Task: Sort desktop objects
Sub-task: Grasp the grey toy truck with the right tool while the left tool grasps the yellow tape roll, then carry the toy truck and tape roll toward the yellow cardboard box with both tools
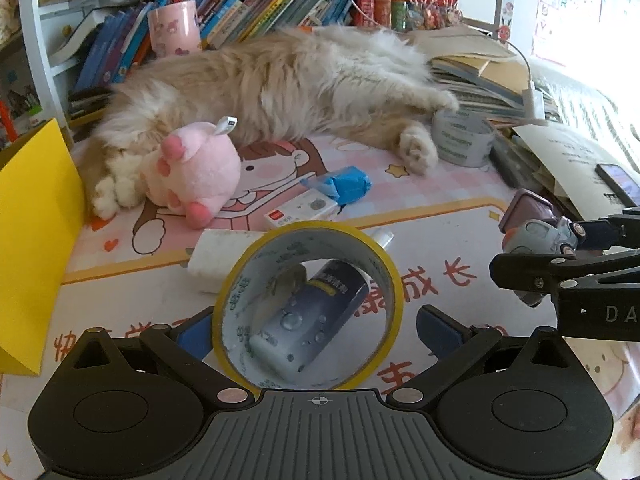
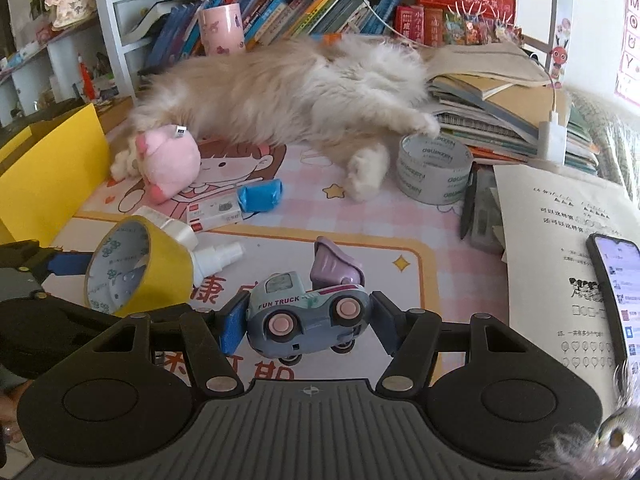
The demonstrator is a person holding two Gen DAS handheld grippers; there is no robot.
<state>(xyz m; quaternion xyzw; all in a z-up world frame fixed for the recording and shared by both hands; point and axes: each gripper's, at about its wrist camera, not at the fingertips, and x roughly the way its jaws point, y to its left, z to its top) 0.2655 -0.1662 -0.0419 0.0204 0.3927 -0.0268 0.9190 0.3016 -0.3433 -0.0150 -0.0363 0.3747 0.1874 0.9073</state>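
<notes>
A yellow tape roll [image 1: 308,308] stands on edge between the fingers of my left gripper [image 1: 316,330]; the jaws stand wide on either side of it, and whether they touch it I cannot tell. It also shows in the right wrist view [image 2: 140,266]. A spray bottle [image 1: 308,320] lies behind it, seen through the roll. My right gripper [image 2: 306,320] is shut on a grey-blue toy truck [image 2: 304,312] with a raised purple bed, held above the mat. The truck also shows at the right of the left wrist view [image 1: 536,236].
A fluffy cat [image 2: 288,92] lies across the back of the desk. A pink plush [image 2: 168,164], a blue wrapped packet [image 2: 260,196], a small white box [image 2: 216,214], a clear tape roll [image 2: 434,172], stacked books [image 2: 492,120], a worksheet and phone [image 2: 616,288], and a yellow box [image 2: 48,176] surround the mat.
</notes>
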